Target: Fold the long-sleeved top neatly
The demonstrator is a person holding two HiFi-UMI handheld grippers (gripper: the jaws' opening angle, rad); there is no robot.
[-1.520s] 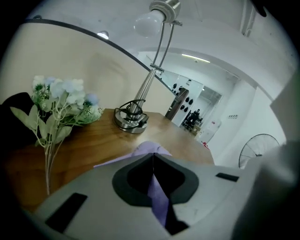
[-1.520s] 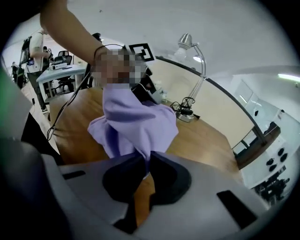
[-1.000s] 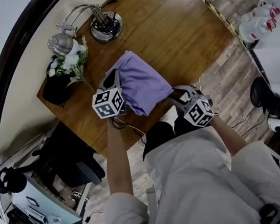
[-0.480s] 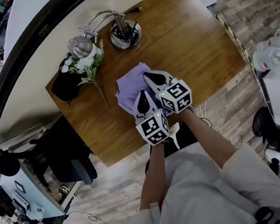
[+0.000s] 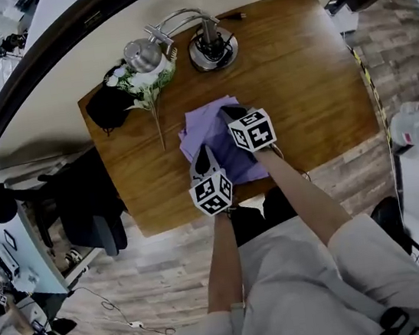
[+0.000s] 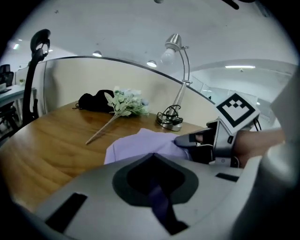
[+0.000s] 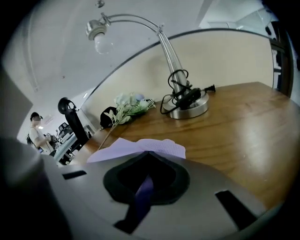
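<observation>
The purple long-sleeved top (image 5: 213, 135) lies bunched in the middle of the wooden table (image 5: 297, 73). My left gripper (image 5: 202, 156) sits at the top's near left edge, shut, with a strip of purple fabric (image 6: 159, 206) pinched between its jaws. The right gripper (image 5: 226, 112) is over the top's far right part, also shut on a fold of purple fabric (image 7: 139, 194). In the left gripper view the top (image 6: 136, 145) spreads ahead and the right gripper (image 6: 190, 139) rests on its right side. The right gripper view shows the top's (image 7: 154, 146) edge just past the jaw tips.
A desk lamp (image 5: 207, 43) with coiled cable stands at the table's far edge. A flower sprig (image 5: 147, 79) and a black pouch (image 5: 104, 108) lie at the far left. A black office chair (image 5: 83, 204) stands left of the table. A person (image 7: 37, 129) is far off.
The right gripper came in from beyond the table's front edge onto the top and now holds fabric. The left gripper shifted from the top's left side to its near edge.
</observation>
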